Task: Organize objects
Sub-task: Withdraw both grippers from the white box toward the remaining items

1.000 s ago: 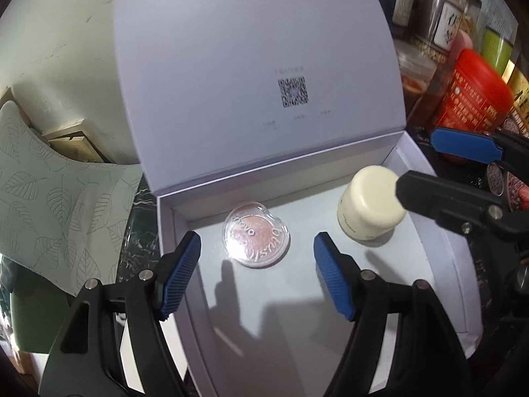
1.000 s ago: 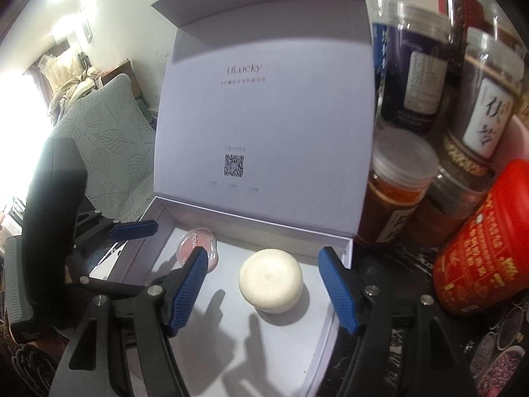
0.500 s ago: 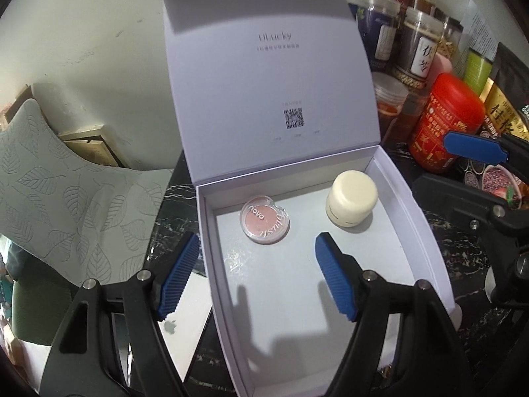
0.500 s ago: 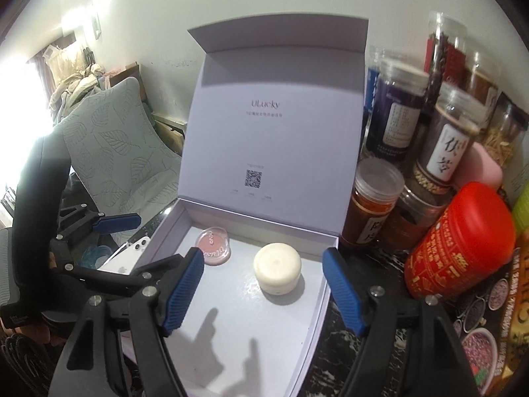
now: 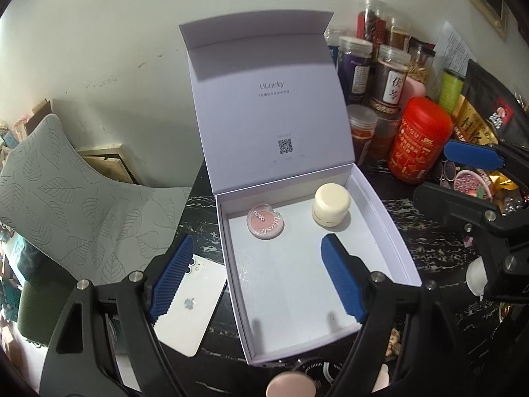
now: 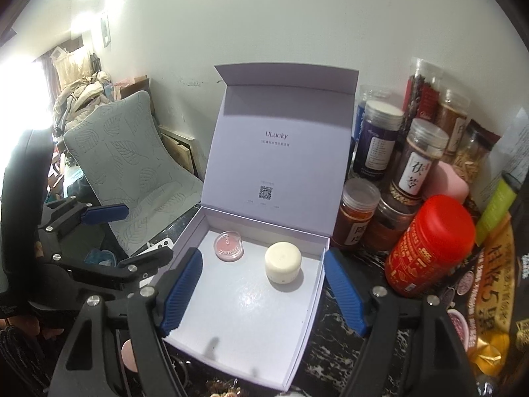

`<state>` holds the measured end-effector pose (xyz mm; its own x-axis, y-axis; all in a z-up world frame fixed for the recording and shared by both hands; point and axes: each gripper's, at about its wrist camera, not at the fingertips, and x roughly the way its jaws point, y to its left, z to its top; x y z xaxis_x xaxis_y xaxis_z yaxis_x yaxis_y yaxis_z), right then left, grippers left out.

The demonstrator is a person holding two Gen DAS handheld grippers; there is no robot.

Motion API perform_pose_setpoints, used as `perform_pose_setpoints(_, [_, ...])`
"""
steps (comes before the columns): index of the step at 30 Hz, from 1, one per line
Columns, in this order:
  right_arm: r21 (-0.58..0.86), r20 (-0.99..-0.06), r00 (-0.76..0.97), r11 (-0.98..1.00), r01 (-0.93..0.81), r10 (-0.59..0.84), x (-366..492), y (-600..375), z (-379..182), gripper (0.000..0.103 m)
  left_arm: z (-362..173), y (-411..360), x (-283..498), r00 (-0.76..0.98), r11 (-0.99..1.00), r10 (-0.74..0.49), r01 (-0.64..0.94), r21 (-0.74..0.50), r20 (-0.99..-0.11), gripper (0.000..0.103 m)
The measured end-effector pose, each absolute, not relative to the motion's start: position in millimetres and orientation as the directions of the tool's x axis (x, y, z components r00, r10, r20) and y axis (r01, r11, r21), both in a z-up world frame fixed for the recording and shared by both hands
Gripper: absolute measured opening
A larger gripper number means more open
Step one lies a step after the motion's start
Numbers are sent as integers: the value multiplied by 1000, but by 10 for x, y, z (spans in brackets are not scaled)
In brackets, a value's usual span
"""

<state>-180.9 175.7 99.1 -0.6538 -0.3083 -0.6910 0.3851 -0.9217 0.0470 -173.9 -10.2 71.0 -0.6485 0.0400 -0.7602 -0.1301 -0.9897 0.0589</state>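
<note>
Both sets of fingers are empty with jaws opening: left gripper (image 5: 256,278), right gripper (image 6: 263,292). You're between picks, judging by the two items already placed. Lidded box (image 5: 390,228) sits mid-bench, lid upright. Cream jar (image 5: 331,205) stands at its back right, blush compact (image 5: 265,224) at back left, both clear of the fingers. Next pick probably comes from the bench's near edge.

Black plastic frames on left hand-held gripper (image 5: 256,278) and right hand-held gripper (image 6: 261,289). Ribbed blue pads (image 5: 340,279) on each finger. Silver screws at the joints. Triangular cut-outs in the arms.
</note>
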Motion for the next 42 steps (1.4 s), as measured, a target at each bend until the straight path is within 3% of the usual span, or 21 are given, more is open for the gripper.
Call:
perform_pose_setpoints(25, [-10,-625,-735,-938,345,-264,-859,1991,1437,85,1185,-4,-824,-736,-986,48,-142,85,-676,93])
perform_pose_setpoints(42, [3,-674,-697,-944,329,-245,-590,2057,1024,85,802,1,-579,-695,-987,54,-146,67,-717,95])
